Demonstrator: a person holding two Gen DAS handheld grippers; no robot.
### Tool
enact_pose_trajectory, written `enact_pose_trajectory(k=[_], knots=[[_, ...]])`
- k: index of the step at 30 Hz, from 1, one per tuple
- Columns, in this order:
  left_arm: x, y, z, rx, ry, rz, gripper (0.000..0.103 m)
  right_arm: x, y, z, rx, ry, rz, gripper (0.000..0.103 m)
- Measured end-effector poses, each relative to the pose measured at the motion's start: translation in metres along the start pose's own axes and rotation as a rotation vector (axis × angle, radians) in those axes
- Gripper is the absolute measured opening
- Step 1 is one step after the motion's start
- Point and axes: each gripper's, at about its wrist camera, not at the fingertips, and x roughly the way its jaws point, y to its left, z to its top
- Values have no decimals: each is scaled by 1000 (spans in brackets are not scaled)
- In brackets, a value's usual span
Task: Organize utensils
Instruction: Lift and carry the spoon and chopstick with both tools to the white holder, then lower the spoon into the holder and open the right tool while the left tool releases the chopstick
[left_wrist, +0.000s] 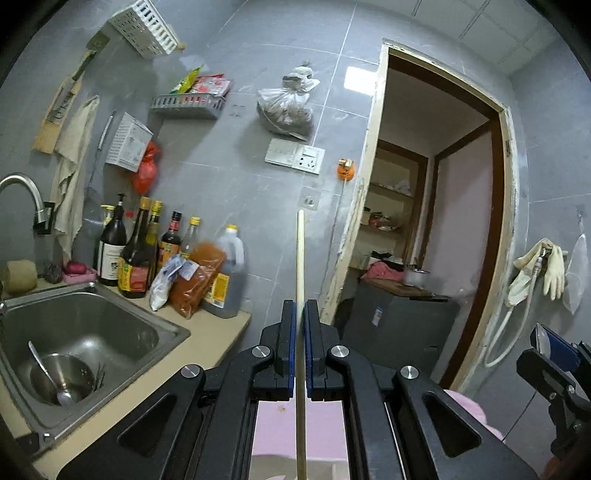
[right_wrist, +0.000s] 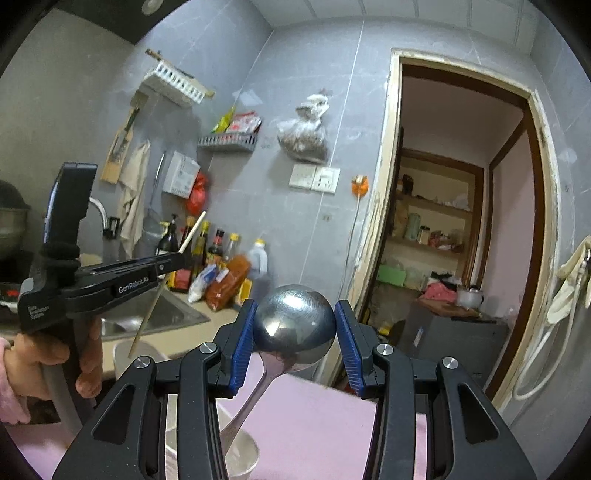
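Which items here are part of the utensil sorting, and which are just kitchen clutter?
In the job:
- chopstick, clamped in the left gripper
- metal ladle, between the right gripper pads
- spoon in the sink bowl

Lying about:
- sauce bottles
- rubber gloves
- hanging bag

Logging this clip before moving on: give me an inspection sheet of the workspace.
Surface: counter with steel sink.
Job's things: chopstick and ladle, each held; bowl with spoon in sink.
Clutter: bottles and bags behind sink.
Grippers: left hand-held gripper shut on chopstick; right hand-held gripper around ladle bowl.
Cables: white hose on wall.
Surroundings: grey tiles, open doorway.
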Motion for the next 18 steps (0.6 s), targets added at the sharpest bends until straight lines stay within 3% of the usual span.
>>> enact_pose_trajectory(k=[6,10,12,14,18], knots=[[-10,-9,-26,36,-20,41,3,10,13,-22,-27,45,8,40],[-18,-17,-37,90,16,45,4,13,15,-35,-11,86,34,40],[-20,-18,-41,95,49,39,9,14,16,-39,-2,102,50,41],[-21,-14,-42,71,79,31,26,15,16,-40,13,109,57,41],[-28,-6,-42,16,142,0,34,9,11,-36,58,99,86,47]])
